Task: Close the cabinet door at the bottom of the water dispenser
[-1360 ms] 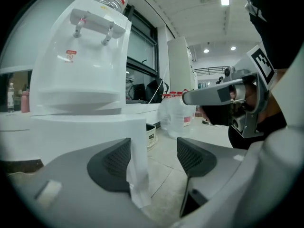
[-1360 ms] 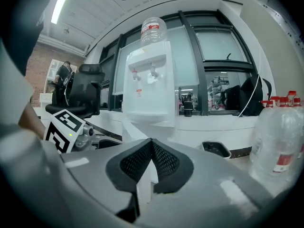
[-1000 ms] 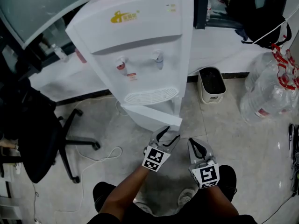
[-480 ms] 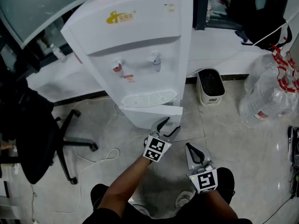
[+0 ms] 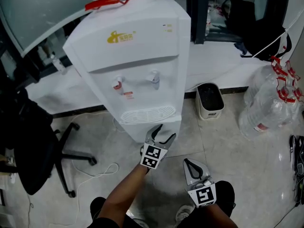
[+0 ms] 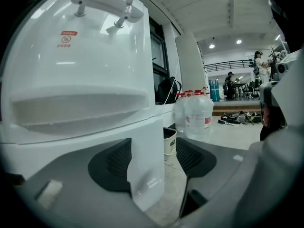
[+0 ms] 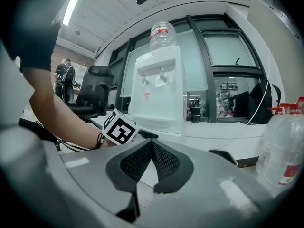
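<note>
Facing one water dispenser (image 5: pixel 137 56): two hand-held grippers (image 5: pixel 166 131) (image 5: pixel 187 161), perhaps two jugs (image 5: pixel 266 103).

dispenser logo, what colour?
Yellow-gold logo on the white dispenser; shows best in the head view.

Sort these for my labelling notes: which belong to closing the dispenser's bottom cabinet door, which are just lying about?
Job: water dispenser; cabinet door; left tongs, jaws just opening, door edge between them.
Lying about: office chair; water jugs; small bin; black bag.
</note>
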Demonstrator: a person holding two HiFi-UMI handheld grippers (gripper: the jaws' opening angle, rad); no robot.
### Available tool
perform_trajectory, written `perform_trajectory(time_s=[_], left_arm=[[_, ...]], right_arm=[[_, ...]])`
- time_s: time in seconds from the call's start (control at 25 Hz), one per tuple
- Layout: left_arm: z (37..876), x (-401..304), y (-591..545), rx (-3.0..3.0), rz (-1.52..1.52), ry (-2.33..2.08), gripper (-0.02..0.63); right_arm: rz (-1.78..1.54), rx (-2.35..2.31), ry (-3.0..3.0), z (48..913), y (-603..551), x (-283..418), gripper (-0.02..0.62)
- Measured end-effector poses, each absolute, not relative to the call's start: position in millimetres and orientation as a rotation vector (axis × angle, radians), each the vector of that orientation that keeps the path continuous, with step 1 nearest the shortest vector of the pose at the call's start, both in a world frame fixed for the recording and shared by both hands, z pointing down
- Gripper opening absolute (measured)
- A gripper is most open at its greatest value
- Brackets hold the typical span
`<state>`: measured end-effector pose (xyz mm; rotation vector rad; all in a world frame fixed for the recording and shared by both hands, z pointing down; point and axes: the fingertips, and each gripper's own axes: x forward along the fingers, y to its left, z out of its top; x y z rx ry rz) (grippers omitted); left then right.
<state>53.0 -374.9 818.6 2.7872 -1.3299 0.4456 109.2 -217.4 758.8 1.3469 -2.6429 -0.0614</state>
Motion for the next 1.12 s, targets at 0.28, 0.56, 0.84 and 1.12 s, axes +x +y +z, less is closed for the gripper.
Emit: perform_trajectory(time_s=[0.28, 0.56, 0.84, 1.12], left_arm=[[817.5, 45.2, -384.2, 2.782, 0.451, -1.384, 0.329], [816.5, 36.4, -388.0, 2.754, 0.421, -1.410, 0.362], [793.0, 40.4, -364.1, 2.833, 0.352, -1.378, 0.350], [730.0, 17.4, -324.3, 2.871, 0.131, -1.460, 0.223]], right_arm=[[-0.068, 1.361, -2.645, 760.1, -218.5, 109.5, 0.005], [-0.079, 1.321, -2.639, 762.7, -212.6, 100.4, 0.005], [-0.107, 1.298, -2.642, 758.3, -211.7, 89.1, 0.005], [-0.039, 1.256, -2.753, 744.1, -200.2, 62.7, 0.005]])
